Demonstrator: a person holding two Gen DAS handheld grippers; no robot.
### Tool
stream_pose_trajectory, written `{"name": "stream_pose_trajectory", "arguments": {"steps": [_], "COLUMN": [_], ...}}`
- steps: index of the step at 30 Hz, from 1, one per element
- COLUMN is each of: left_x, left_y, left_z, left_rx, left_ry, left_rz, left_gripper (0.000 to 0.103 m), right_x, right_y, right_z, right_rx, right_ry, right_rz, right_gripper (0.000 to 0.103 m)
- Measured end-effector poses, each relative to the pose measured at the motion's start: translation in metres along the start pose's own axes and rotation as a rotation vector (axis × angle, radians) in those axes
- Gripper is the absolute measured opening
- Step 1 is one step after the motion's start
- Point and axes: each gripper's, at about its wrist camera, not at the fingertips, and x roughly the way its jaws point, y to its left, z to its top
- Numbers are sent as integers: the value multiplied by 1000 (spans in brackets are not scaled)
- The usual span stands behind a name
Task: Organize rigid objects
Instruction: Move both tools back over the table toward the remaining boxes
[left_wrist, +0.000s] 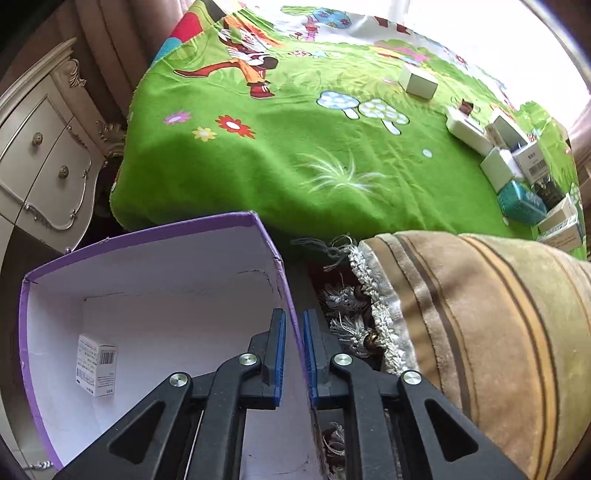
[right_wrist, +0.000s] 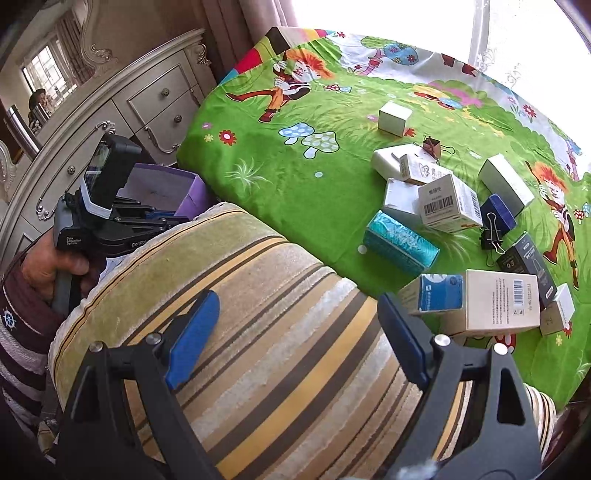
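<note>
Pinching the purple box's (left_wrist: 275, 254) near wall, the left gripper (left_wrist: 293, 354) likely steadies it for loading; one small carton (left_wrist: 96, 364) lies inside. The right gripper (right_wrist: 295, 339) hangs spread and empty over the striped cushion (right_wrist: 280, 295), short of the cartons (right_wrist: 448, 203) crowding the bedspread's (right_wrist: 295, 184) right edge.

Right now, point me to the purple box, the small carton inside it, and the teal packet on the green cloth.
purple box (left_wrist: 155, 225): left wrist view, far rim.
small carton (left_wrist: 96, 365): left wrist view, printed face.
teal packet (right_wrist: 400, 240): right wrist view, top face.

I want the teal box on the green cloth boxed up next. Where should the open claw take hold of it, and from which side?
Grip the long teal patterned box across its narrow width, mid-length, from above. It lies flat, its near long side is clear, and the right claw looks open wide enough. White cartons crowd its far side.
</note>
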Motion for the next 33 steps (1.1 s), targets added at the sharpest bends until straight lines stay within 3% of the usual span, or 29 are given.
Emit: {"name": "stream_pose_trajectory", "arguments": {"steps": [4,7,10,14,18,23,29,33], "left_x": [-49,-81,-90,-82,-66,-44,-20,-5], "left_y": [-2,-18,-53,-106,-147,-197,-240,-251], "left_z": [3,10,26,35,37,37,50,62], "left_rx": [-58,-64,-18,54,53,32,15,-37], "left_ry": [-154,-261,-301,-227,-116,18,113,144], "left_rz": [15,-67,-164,-235,-359,-434,-438,-404], "left_gripper": [55,60,60,60,60,60,60,60], "right_x": [-12,-23,-30,-36,-40,-46,-48,-50], "right_y": [-22,-40,-58,-85,-107,-138,-166,-179], "right_z": [-9,-16,-22,-29,-35,-45,-54,-58], "right_rx": [65,126,168,241,285,352,360,367], "right_ry": [-24,-43,-53,-49,-43,-31,12,25], "right_rz": [-42,-59,-107,-135,-159,-200,-272,-254], "right_gripper": [89,89,89,89,89,89,89,89]}}
